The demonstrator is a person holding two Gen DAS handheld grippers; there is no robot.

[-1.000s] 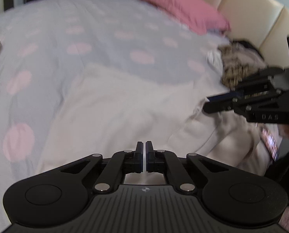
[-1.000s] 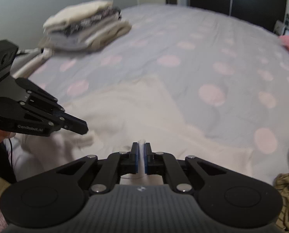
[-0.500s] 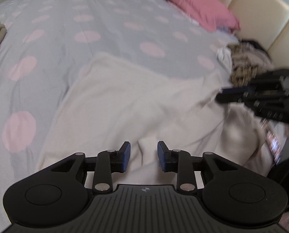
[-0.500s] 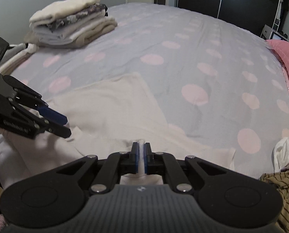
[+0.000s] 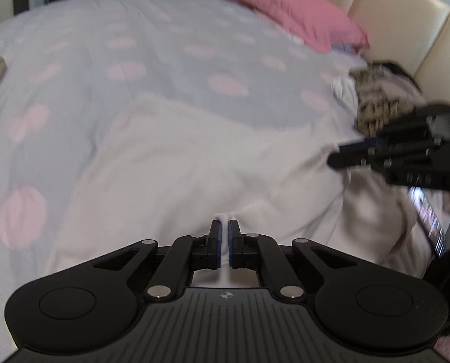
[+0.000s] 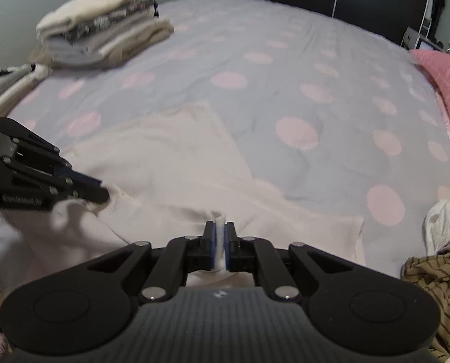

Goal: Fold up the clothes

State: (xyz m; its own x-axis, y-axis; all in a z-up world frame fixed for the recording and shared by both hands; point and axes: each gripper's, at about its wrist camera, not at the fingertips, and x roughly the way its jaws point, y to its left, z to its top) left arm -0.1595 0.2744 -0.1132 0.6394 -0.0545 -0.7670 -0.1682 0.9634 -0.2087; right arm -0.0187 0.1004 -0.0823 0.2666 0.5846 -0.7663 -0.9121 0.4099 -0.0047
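Left wrist view is smearing badly: the bed (image 5: 170, 69) and its pink spots are blurring, and I am making out the pillow (image 5: 291, 15) only as a pink shape by the headboard (image 5: 406, 30). On the right a heap (image 5: 376, 106) of striped and pale clothes is getting cut by the right gripper (image 5: 336, 155), whose body is running out of frame. Its tips are showing side-on here, so from this view alone I am not reading them.

In the right wrist view things are sharper. I am seeing the right gripper (image 6: 221, 242) clamping a bunched fold of the cream garment (image 6: 170, 157) between its blue pads (image 6: 213, 248). The left gripper (image 6: 99, 193) is coming in from the left edge, tips on the cloth's near left part, its handle cut off.

Back in the left view, the left gripper (image 5: 224, 242) is pinching a thin ridge of the garment (image 5: 194, 163), pads (image 5: 215, 248) nearly together with white cloth between them. The garment is lying spread across the near side of the bed, running forward from both grippers, its near edge probably hanging over the bedside. A folded stack (image 6: 103, 30) is sitting at the far left corner.
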